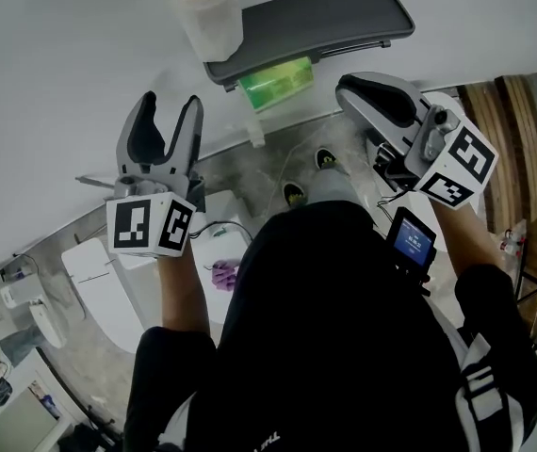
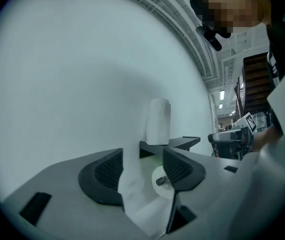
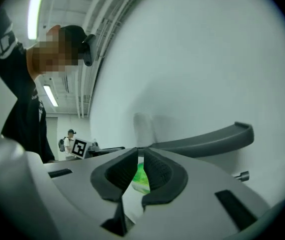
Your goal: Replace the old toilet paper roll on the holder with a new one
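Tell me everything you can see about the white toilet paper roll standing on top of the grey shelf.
The toilet paper roll is white, thick and apparently full: soft paper wound on a pale core whose open end faces up. It stands upright at the left end of the dark grey shelf on the wall. Only the shelf visibly touches it, and no loose tail shows.
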`<state>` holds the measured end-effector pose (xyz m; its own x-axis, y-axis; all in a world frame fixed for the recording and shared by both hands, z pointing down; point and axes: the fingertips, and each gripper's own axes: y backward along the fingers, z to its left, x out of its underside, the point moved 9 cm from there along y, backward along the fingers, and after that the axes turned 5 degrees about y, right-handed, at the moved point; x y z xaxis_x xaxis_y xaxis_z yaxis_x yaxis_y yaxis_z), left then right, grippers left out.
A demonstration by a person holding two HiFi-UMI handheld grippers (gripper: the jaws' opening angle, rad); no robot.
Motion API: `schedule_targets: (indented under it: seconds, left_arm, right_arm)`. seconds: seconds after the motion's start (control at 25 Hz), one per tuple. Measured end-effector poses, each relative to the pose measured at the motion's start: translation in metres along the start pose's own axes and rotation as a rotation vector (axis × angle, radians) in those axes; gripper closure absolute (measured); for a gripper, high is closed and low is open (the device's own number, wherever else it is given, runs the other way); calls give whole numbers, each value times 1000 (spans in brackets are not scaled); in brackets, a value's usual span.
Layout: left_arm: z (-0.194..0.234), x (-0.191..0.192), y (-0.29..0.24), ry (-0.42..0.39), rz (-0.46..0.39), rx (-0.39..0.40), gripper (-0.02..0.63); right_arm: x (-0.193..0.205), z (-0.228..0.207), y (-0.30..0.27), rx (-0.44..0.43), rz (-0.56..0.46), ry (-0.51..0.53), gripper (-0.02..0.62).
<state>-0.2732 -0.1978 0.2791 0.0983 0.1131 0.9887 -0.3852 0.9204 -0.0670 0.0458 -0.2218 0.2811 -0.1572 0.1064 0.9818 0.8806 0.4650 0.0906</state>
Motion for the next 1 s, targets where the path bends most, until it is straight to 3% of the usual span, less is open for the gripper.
schedule_targets:
  seconds: [0.08,0.24,0.56,1.0]
  left_arm:
    - [-2,-2,5,-3,-22,-22,445]
    - [-5,-2,13,8,-45,-41,532]
    - [-5,10,16,51,-18,-87,583]
    - [-23,22,13,13,21,-61,584]
  right_arm:
    - [-2,-4,5,60,-14,35,548]
    - [0,-6,11,129,-25,56,548]
    - [13,-9,16,252,70,214,571]
    - [14,-8,25,275,62,217,575]
